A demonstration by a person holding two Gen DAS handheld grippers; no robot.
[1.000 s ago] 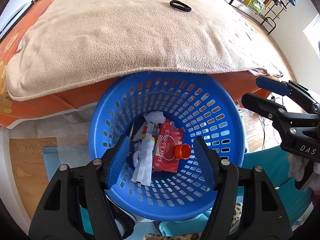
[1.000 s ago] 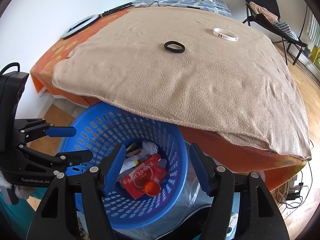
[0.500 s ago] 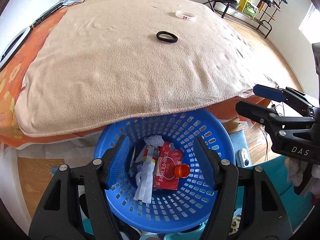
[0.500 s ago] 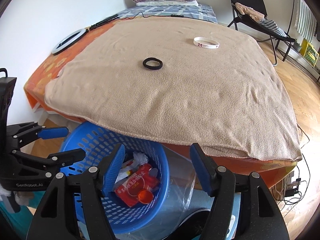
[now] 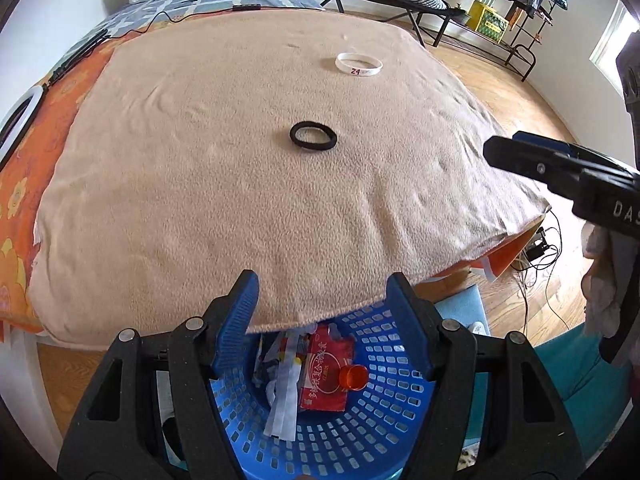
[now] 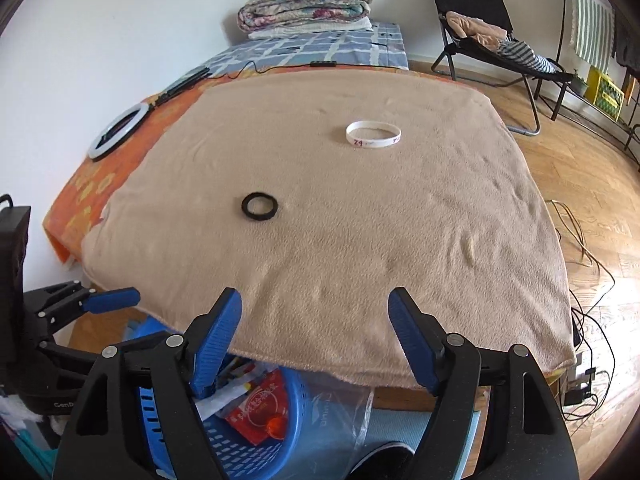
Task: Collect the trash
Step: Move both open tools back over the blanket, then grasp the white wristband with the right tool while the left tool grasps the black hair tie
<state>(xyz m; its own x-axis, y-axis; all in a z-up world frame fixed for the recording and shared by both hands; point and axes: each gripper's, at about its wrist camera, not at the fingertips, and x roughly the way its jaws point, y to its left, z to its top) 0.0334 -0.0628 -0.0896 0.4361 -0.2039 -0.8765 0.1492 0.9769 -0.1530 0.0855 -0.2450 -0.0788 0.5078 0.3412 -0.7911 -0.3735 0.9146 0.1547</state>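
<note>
Looking near to far:
Basket: a blue perforated plastic basket sits at the bottom centre of the left wrist view, partly under the bed's edge; in the right wrist view it is at lower left.
Trash: inside the basket lie a red printed packet, an orange bottle cap on it, and white paper strips.
Surface: a tan fleece blanket covers the bed over an orange flowered sheet at the left edge.
On the blanket: a black hair tie at mid-frame; further back, well apart from it, a white wristband with a red "24".
Room: folded quilts top centre, a white ring light at left, a black folding chair upper right, wooden floor at right.
Left gripper: blue pads well apart, nothing between them, touching nothing.
Right gripper: jaws have just been opening wider; they are empty, above the blanket edge.
</note>
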